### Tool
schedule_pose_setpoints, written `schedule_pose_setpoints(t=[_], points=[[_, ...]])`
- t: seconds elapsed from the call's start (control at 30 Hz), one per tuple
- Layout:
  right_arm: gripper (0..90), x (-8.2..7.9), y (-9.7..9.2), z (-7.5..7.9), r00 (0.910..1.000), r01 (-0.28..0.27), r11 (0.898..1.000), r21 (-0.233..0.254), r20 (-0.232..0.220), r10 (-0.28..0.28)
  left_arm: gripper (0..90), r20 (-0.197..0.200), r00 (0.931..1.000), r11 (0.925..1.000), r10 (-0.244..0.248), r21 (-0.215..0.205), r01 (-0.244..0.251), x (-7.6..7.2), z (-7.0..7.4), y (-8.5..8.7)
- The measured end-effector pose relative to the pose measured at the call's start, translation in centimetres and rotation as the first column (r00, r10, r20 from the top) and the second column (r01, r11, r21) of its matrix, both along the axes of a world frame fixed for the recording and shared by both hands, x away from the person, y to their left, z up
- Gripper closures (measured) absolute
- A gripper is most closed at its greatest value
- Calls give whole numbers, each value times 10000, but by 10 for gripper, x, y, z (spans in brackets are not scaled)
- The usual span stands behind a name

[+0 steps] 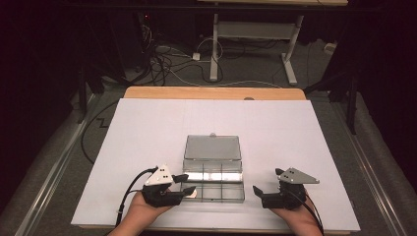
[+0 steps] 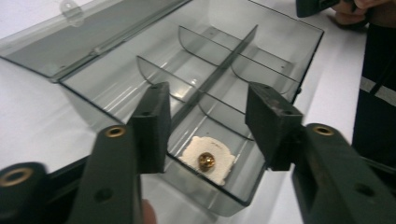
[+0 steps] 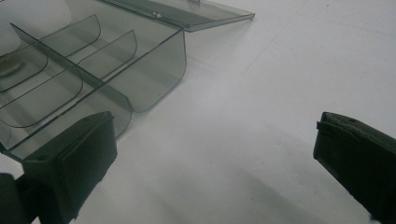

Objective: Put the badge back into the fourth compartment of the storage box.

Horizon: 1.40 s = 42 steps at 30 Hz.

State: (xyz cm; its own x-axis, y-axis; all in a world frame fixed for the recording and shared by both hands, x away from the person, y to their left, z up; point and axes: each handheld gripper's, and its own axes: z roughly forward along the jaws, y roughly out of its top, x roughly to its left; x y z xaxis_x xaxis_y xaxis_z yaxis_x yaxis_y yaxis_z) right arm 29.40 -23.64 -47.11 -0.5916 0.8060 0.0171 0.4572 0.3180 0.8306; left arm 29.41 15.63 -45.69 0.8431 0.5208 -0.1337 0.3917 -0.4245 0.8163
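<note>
Item: small gold-brown bead on a cream pad (image 2: 207,159), lying flat in a near-left end compartment of the clear divided box (image 1: 214,187). Not gripped; resting loose on the compartment floor, directly between and beyond the left gripper (image 2: 208,123) jaws.

Container: transparent organiser box, near the front edge of the table (image 1: 147,123), roughly midway between the left and right edges. Lid (image 1: 213,147) hinged fully open, laid flat toward the far edge. Long axis parallel to the front edge; central divider along that axis, curved cross-partitions on either side. Other visible compartments apparently empty.

Progress, judged: placement of the bead piece looks done, jaws clear of it. Remaining, probably: withdrawal of the left gripper and closing of the lid.

Left gripper (image 1: 188,184): at the box's near-left corner, jaws about half open, nothing between the pads.

Right gripper (image 1: 257,191): just off the box's right end, near the front edge, resting on the white surface, jaws wide, holding nothing.

Surroundings: white sheet over a wooden table; dark floor with cables and a white desk frame (image 1: 255,39) beyond the far edge.
</note>
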Motion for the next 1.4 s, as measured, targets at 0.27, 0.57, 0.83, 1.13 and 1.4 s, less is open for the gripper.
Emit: schedule_pose_setpoints(t=[0.27,0.57,0.83,1.13,1.4], points=[[4,0,0,0,10000,-10,10000,43,11,10,317,-250,9989,9990,393,-183,-398,8,0,17],[4,-1,-1,1,10000,33,10000,78,9,-33,194,-409,9945,9953,959,-82,-963,15,-6,33],[4,-1,-1,1,10000,42,9999,107,32,-42,129,-454,9911,9917,1255,-224,-1266,21,-11,44],[4,-1,-1,1,10000,23,9999,116,47,-24,0,-814,9810,9840,1761,-122,-1776,28,-15,51],[4,0,-1,0,9999,-20,9999,127,113,19,0,-941,9793,9833,1794,-130,-1813,31,-19,53]])
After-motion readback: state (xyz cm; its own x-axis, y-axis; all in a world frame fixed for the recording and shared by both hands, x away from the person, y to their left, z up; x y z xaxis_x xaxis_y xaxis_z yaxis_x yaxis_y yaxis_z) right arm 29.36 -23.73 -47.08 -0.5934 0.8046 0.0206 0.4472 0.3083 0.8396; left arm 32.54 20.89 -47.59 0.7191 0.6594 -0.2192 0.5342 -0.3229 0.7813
